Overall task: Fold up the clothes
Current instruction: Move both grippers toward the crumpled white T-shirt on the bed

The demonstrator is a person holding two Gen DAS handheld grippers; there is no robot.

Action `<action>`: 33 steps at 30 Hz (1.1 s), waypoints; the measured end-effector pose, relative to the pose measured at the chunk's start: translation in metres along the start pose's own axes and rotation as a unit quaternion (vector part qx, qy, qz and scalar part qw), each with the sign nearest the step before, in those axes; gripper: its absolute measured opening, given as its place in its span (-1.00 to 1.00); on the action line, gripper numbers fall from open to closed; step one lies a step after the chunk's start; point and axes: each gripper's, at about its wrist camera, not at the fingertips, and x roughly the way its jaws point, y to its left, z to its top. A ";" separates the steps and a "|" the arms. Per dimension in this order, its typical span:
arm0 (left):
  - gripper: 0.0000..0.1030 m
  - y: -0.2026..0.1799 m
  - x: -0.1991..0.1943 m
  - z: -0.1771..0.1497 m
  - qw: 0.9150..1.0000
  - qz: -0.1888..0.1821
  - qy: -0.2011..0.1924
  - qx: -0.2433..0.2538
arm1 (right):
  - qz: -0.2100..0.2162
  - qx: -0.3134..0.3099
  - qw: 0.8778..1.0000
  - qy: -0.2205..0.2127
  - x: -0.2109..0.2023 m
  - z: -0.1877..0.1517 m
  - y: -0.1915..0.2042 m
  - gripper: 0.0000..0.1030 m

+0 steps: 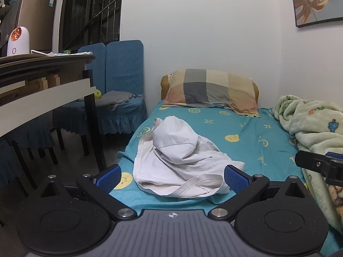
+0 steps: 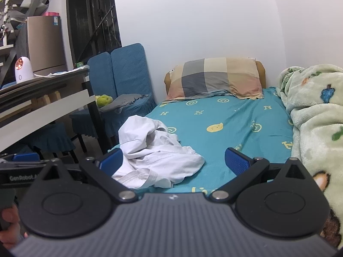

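Observation:
A crumpled white garment [image 1: 180, 160] lies in a heap on the teal bed sheet [image 1: 246, 132] near the bed's front left corner. My left gripper [image 1: 172, 177] is open, its blue pads on either side of the heap's near edge, just short of it. In the right wrist view the garment [image 2: 156, 152] lies left of centre. My right gripper [image 2: 173, 160] is open and empty, its left pad close to the cloth, its right pad over bare sheet [image 2: 235, 124]. The right gripper's tip also shows at the right edge of the left wrist view [image 1: 319, 165].
A checked pillow [image 1: 212, 90] lies at the head of the bed against the wall. A pale green blanket [image 1: 315, 128] is bunched along the bed's right side. A table [image 1: 42, 81] and blue-covered chairs [image 1: 122, 85] stand left of the bed.

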 end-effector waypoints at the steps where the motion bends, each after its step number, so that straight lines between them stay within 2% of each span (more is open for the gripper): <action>1: 1.00 0.000 0.001 0.000 1.000 0.000 -0.001 0.000 | 0.001 0.002 1.000 0.000 0.000 0.000 0.000 1.00; 6: 1.00 -0.003 0.004 -0.002 1.000 0.003 -0.004 0.001 | 0.012 0.007 1.000 0.007 0.006 -0.001 -0.008 1.00; 14: 1.00 -0.006 0.012 -0.008 1.000 0.005 -0.002 0.002 | 0.010 -0.009 1.000 0.014 0.010 -0.006 0.003 1.00; 28: 1.00 -0.004 0.014 -0.008 1.000 0.008 0.001 -0.004 | 0.017 0.004 1.000 -0.004 0.006 -0.005 -0.001 1.00; 33: 1.00 -0.005 0.012 -0.008 1.000 -0.004 0.000 -0.005 | 0.025 0.007 1.000 -0.009 0.004 -0.004 0.000 1.00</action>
